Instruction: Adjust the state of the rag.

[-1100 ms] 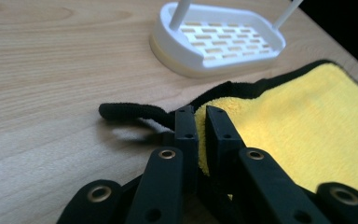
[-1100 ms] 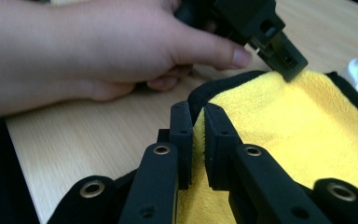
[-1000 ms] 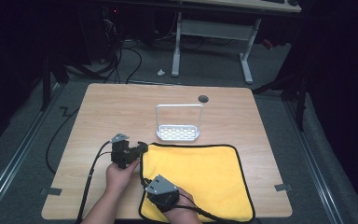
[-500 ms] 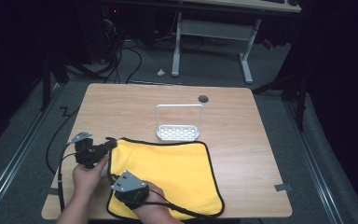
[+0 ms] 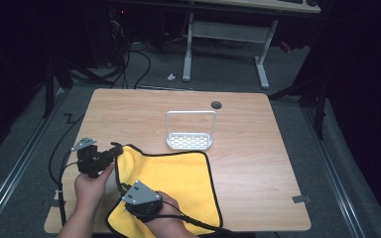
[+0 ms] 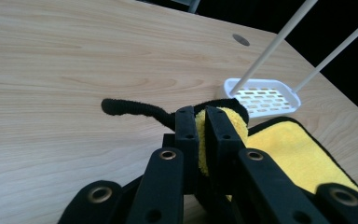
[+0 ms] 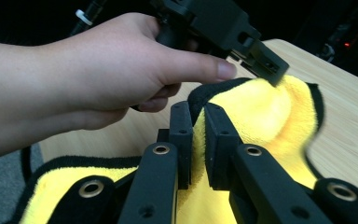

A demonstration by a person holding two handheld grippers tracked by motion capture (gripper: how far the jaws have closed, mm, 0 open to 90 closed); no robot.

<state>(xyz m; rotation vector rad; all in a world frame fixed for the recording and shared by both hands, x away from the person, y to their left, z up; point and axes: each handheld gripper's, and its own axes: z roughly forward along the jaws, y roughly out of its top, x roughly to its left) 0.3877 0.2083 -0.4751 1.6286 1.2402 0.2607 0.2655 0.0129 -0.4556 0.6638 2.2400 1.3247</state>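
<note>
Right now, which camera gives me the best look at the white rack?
The high view: the white rack stands whole on the table, beyond the yellow cloth, handle and perforated base both visible. The left gripper view shows its base closer, with the handle cut off at the top.

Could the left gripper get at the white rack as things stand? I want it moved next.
Probably not yet: the left gripper is shut on the yellow cloth; bare table lies between it and the white rack.
</note>
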